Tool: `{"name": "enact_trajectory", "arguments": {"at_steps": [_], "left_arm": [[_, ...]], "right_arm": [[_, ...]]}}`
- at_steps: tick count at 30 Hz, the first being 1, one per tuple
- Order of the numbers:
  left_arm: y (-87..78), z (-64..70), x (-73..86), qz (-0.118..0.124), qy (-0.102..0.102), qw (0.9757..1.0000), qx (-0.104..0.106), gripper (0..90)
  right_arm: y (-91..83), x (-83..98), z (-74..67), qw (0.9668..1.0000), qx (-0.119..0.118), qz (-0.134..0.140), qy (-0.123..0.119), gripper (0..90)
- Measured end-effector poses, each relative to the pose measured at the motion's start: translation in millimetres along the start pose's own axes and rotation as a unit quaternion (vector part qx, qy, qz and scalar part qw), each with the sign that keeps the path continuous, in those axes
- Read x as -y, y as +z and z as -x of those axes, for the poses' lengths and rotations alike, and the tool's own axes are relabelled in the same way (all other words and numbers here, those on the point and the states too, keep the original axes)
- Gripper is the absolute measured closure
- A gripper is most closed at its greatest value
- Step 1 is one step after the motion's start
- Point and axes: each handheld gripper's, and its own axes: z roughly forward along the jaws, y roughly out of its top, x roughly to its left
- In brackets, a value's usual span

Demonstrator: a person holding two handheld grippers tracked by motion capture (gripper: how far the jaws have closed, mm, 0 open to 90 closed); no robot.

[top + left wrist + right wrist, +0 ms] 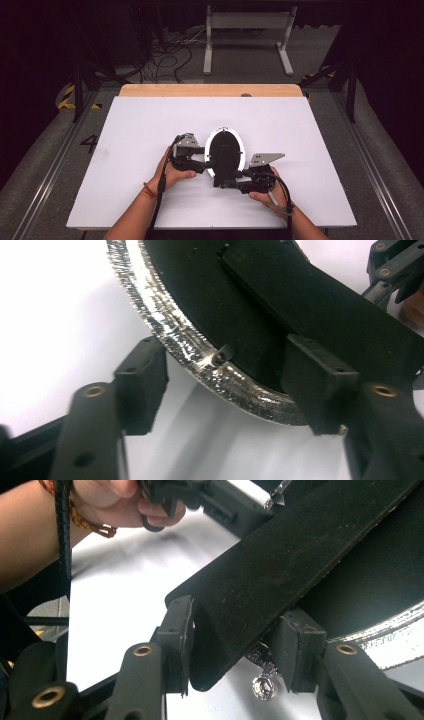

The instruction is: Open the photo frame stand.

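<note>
Forearms: nearest the high camera, both came in from the table's [125, 200] near edge — a red cord bracelet [148, 189] on the left wrist, cables trailing back off both grippers.
Object: an oval, black-backed mirror or frame [225, 152] with a glittery silver rim [165, 325] lay face down near the middle of the white table, a black strut [280, 565] hinged on its back.
Right gripper [235, 655]: clenched on the free end of the strut, pads pressing both its edges; a small silver bead [262, 687] hung below.
Left gripper [225, 390]: jaws parted, straddling the rim — one outside on the table, one over the black back; neither pad clearly pressed, so I read it as not yet gripping.
Handling: judged light and stiff. The glitter rim looked rough enough to grip but liable to shed or scuff; if glass sat on the hidden face, fragile. The strut's felt-like surface gave good friction, though its hinge would likely be the weak point.
Best hold: rim edge to steady, strut end to swing.
Surroundings: bare white top around it; wooden strip [210, 90] at the far edge; a white stand [249, 35] and loose cables [167, 60] on the floor beyond.
Obstructions: none on the table — the two grippers sat close together and could crowd each other.
</note>
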Motion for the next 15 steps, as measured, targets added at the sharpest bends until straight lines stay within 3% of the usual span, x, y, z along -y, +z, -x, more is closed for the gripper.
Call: {"name": "enact_trajectory", "arguments": {"at_steps": [7,10,15], "left_arm": [[-14.8,-1.8,-1.1,0.050,-0.001,0.9987,-0.001,56.7],[-20.5,0.0,-2.0,0.057,0.012,0.9983,-0.005,60.2],[-23.7,4.1,-2.2,0.063,0.022,0.9976,-0.019,63.0]], "right_arm": [[3.8,1.0,-7.5,0.9993,0.023,-0.003,-0.030,57.1],[6.5,0.5,-10.8,0.9986,0.030,-0.007,-0.043,59.1],[5.6,1.2,-10.6,0.9990,0.026,-0.005,-0.037,59.0]]}}
